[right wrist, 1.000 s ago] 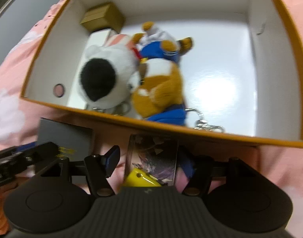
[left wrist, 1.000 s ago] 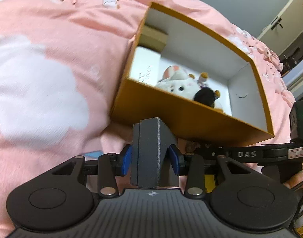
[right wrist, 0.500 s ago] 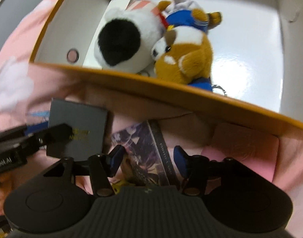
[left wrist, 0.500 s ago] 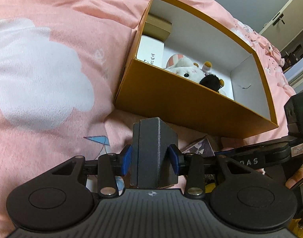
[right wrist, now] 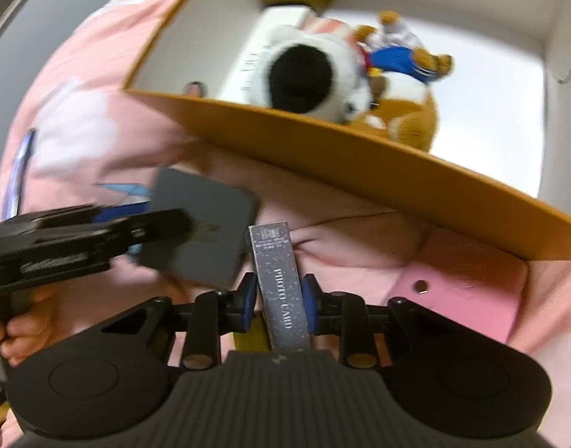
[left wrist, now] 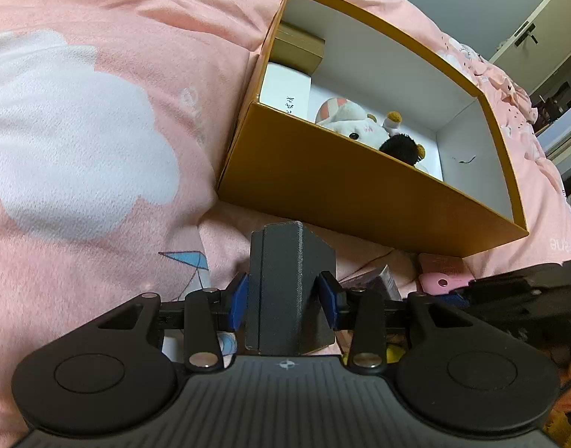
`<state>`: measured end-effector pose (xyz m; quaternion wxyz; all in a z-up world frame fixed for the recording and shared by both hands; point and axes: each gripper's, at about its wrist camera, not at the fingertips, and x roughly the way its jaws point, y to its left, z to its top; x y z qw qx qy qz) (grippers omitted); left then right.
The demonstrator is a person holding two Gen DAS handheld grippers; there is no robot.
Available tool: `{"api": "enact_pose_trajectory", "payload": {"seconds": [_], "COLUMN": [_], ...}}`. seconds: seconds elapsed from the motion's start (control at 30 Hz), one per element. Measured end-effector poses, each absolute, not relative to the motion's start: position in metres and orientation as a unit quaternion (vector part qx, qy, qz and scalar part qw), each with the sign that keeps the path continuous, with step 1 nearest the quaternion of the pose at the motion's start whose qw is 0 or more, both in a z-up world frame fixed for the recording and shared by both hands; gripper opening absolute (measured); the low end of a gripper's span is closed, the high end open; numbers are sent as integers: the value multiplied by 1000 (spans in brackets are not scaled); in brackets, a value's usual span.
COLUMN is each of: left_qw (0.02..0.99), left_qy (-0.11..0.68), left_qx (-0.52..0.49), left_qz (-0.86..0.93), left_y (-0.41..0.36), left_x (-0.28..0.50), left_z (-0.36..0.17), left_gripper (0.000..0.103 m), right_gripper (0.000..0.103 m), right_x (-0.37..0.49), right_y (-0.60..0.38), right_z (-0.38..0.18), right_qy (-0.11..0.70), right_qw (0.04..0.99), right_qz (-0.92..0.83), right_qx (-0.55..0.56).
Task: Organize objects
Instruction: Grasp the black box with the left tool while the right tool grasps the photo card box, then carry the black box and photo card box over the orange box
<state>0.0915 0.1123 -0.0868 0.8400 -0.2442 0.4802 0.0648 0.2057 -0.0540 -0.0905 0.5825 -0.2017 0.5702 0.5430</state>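
- Left gripper [left wrist: 289,295] clamped on a dark grey box [left wrist: 289,287], held just short of the orange box's [left wrist: 345,190] near wall.
- Right gripper [right wrist: 278,300] closed on a slim photo-card box [right wrist: 279,280], also outside that wall.
- Inside the orange box: white plush [right wrist: 304,74], brown plush [right wrist: 408,112], white carton [left wrist: 285,91], gold box [left wrist: 298,50].
- Beside the orange box, on the pink bedspread [left wrist: 80,112]: pink case [right wrist: 457,298].
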Motion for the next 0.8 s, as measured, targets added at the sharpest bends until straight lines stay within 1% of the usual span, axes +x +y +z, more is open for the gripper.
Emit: {"api": "enact_pose_trajectory", "payload": {"seconds": [0.33,0.47,0.5,0.8], "left_qw": [841,846,848,867], "left_qy": [479,470,467,424], "left_qx": [-245,-243,-245,-260], "left_qz": [63,57,53,20], "left_y": [114,112,112,113], "left_x": [90,84,82,62], "left_z": [-88,-79,-76,-31], "left_gripper": [46,45,45,45], "right_gripper": [26,24,24,24], "right_x": [199,187,196,212], "right_y": [-50,-60,-64,-101], "right_z": [-96,-75,-71,-20], "right_qy": [562,526,519,484], "right_qw": [588,608,613,645], "right_qz": [549,557,559,575], "right_qx": [-196,-209,-207,-139]}}
